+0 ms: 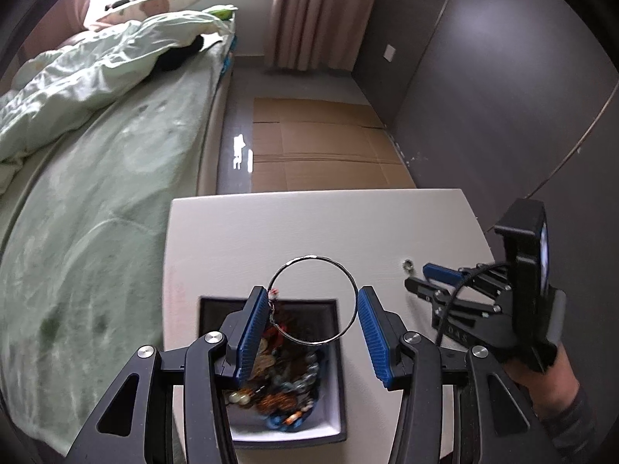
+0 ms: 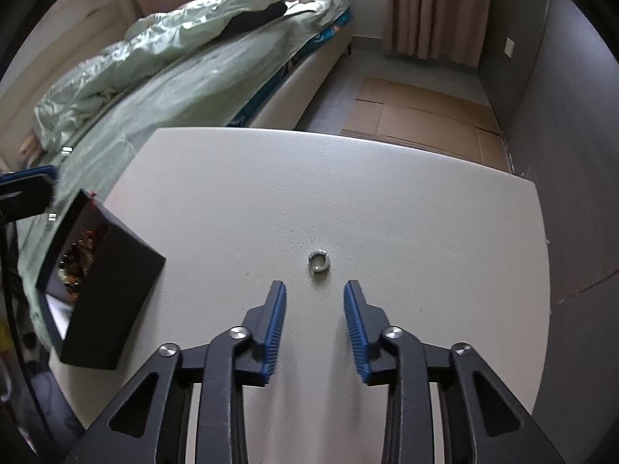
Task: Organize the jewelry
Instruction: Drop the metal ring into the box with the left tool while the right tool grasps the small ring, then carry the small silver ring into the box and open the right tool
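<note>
A thin silver bangle (image 1: 350,284) with a small charm hangs between the blue pads of my left gripper (image 1: 312,301), above a black jewelry box (image 1: 337,367) full of beads and trinkets. The jaws stand wide; the bangle touches the left pad (image 1: 253,332) and sits close to the right one. A small silver ring (image 2: 318,261) lies on the white table (image 2: 387,212), just ahead of my open right gripper (image 2: 315,294). The ring also shows in the left wrist view (image 1: 407,265), with the right gripper (image 1: 416,280) beside it. The box shows at the left in the right wrist view (image 2: 112,290).
A bed with a green quilt (image 1: 96,154) runs along the table's left side. Flattened cardboard (image 1: 325,147) lies on the floor beyond the table's far edge. A grey wall (image 1: 503,96) and pink curtains (image 1: 309,11) stand at the right and back.
</note>
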A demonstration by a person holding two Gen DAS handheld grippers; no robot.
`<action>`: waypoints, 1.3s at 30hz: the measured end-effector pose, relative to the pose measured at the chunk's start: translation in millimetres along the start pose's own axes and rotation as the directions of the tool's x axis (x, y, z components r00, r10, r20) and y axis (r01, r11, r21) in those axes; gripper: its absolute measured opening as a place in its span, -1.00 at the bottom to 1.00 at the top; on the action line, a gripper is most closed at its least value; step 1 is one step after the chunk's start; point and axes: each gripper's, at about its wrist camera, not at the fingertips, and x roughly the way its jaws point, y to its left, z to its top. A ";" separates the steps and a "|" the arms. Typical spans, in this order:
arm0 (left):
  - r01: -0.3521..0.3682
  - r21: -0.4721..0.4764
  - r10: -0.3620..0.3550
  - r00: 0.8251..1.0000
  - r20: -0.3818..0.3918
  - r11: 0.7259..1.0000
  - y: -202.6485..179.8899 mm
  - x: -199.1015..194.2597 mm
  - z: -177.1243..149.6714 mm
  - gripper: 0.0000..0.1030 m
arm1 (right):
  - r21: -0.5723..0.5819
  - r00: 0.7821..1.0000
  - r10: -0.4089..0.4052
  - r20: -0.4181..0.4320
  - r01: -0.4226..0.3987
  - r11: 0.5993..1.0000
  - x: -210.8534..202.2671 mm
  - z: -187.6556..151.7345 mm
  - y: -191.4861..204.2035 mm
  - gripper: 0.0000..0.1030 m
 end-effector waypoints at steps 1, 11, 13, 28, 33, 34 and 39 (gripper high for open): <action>0.001 -0.006 -0.001 1.000 -0.003 1.000 3.2 -0.4 -1.2 -0.04 | -0.002 1.000 -0.002 -0.004 0.002 1.000 1.6 0.0 -0.5 -0.41; 0.013 -0.075 -0.016 0.999 -0.031 0.997 30.7 -1.2 -18.2 -0.04 | -0.093 0.997 -0.079 -0.021 0.077 0.993 11.8 14.7 15.7 -0.72; 0.019 -0.090 -0.023 0.998 -0.050 0.996 34.9 1.7 -21.8 -0.04 | -0.117 0.996 -0.082 -0.030 0.078 0.990 12.3 16.9 19.4 -0.73; 0.048 -0.185 -0.057 0.997 -0.048 0.982 64.4 -13.6 -32.9 0.02 | -0.108 0.998 0.039 0.050 -0.033 0.994 -43.7 24.4 59.2 -0.76; 0.054 -0.208 -0.059 0.998 -0.021 0.977 74.6 -22.8 -35.4 0.30 | -0.139 0.993 0.090 0.080 -0.078 0.987 -62.7 31.8 82.7 -0.76; 0.054 -0.214 -0.059 0.998 -0.014 0.975 76.8 -25.5 -36.1 0.31 | -0.147 0.991 0.102 0.083 -0.089 0.985 -66.0 33.1 88.2 -0.76; 0.058 -0.237 -0.058 0.998 0.008 0.970 89.4 -35.7 -40.6 0.32 | -0.181 0.984 0.155 0.086 -0.138 0.974 -77.4 35.7 113.3 -0.76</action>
